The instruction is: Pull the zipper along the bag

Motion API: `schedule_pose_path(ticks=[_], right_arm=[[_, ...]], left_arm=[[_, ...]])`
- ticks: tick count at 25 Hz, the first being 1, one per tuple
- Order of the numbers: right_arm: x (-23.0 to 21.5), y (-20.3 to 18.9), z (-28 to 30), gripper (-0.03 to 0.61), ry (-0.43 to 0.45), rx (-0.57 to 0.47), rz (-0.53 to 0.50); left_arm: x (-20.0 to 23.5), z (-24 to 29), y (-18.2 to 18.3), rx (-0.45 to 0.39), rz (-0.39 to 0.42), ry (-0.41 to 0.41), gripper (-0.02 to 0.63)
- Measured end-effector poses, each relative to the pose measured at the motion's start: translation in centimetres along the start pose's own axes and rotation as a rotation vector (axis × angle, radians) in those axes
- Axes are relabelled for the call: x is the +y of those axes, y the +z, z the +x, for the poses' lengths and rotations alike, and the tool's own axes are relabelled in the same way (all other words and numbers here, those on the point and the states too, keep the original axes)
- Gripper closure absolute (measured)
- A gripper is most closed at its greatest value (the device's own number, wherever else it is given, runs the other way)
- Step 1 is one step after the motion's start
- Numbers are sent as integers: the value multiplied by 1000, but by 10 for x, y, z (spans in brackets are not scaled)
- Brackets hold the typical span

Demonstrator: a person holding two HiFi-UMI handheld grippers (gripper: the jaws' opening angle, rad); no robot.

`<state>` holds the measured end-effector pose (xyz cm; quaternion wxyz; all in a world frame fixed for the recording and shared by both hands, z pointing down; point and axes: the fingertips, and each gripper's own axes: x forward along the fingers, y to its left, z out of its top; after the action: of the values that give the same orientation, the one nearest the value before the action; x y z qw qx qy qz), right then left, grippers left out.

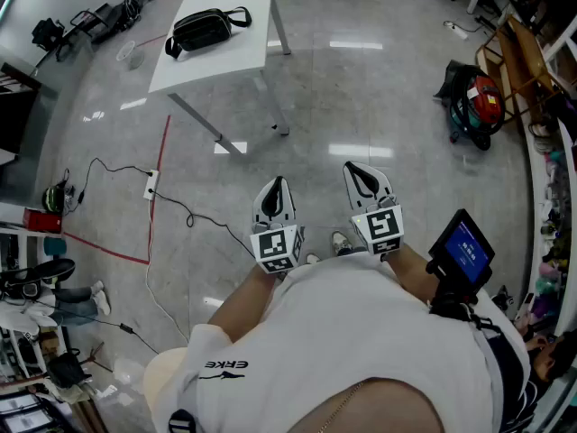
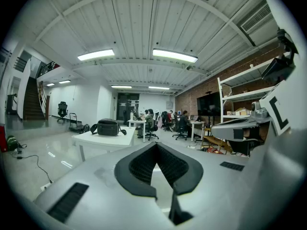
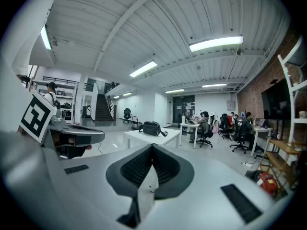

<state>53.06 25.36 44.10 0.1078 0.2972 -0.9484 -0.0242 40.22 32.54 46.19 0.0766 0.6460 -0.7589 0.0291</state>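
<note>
We hold both grippers low in front of us over the glossy floor, side by side and not touching, each with its marker cube toward us. The left gripper [image 1: 276, 186] has its jaws brought together, the ribbed pads meeting at the tips with nothing between them. The right gripper [image 1: 354, 171] is the same, with its jaws together and empty. The black bag [image 1: 203, 27] lies on the white table [image 1: 230, 57] at the far left of the scene, its strap looping off both ends, well apart from both grippers. We cannot make out its zipper at this size. A device with a blue screen [image 1: 462, 249] sits on our right forearm. To the left a white power strip [image 1: 151, 184] with a black cable lies on the floor just beside a red tape line [image 1: 163, 147]. At the far right a red and black pack [image 1: 478, 105] rests on the floor. In the left gripper view, seated people [image 2: 148, 121] are at desks beyond the table
</note>
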Motion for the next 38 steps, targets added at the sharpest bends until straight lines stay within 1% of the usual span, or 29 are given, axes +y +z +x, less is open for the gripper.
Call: schedule_pose_path(ticks=[3,12,19,25,27,30,38], right_arm=[[1,1,-1,574,-5,23,30],[1,0,-1,574,-5,29,61],[3,3,0,574,1,24,55],[3,-3,6,574,29,30,55],[3,-1,12,574,60,26,53],[9,0,24,574,134,21,40],[44,6,55,574,371,3,-5]], left_arm=[[1,0,1,0,-1,0,612],[2,-1,1,4,-8,8,612],[6,-3,1,6,-15,21,611],[8,1,-2,6,-20,49,611],[11,4,-2,7,-24,77,612],[19,0,0,3,-33,143,611],[47,-23,-5,-7,-60,357,611]])
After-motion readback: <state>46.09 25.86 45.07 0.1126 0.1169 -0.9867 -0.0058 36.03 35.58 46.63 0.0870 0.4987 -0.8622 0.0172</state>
